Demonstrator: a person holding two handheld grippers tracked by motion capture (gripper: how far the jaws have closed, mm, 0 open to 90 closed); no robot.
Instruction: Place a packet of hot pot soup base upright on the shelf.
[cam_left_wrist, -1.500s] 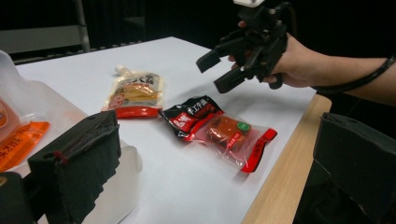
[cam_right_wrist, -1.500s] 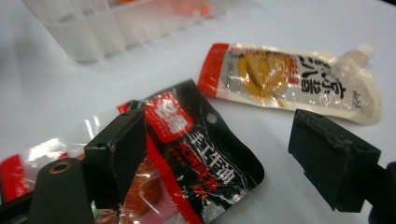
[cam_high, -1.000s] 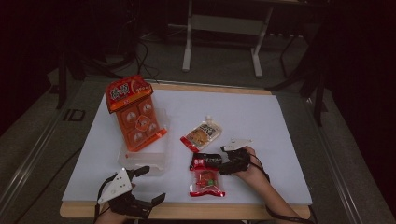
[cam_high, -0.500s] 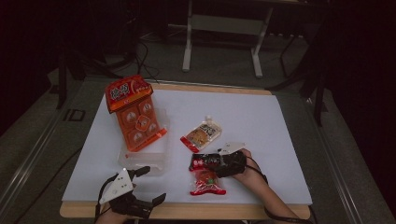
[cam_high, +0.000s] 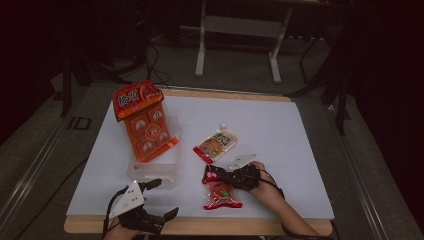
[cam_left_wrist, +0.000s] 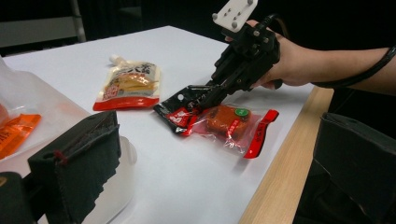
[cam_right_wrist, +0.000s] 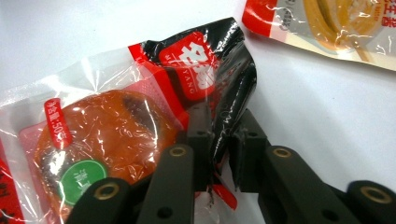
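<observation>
The right gripper (cam_right_wrist: 219, 154) has just closed on the red snack packet's (cam_right_wrist: 116, 135) black edge (pinched between its jaws).

Right gripper view: red snack packet (cam_right_wrist: 107, 154) cut off at the left and bottom edges, and the right gripper (cam_right_wrist: 219, 154) linkage covers its lower part; print on the black corner too crumpled to read. Yellow pouch (cam_right_wrist: 336, 28) cut by the top and right edges. Left gripper view: the orange multipack (cam_left_wrist: 14, 133) cut off at the left edge, hazy behind a clear plastic box (cam_left_wrist: 56, 107); the left gripper (cam_left_wrist: 224, 172) itself is blurred up close. High view: label text on every packet too small to read; the person's forearms run off the bottom edge.
</observation>
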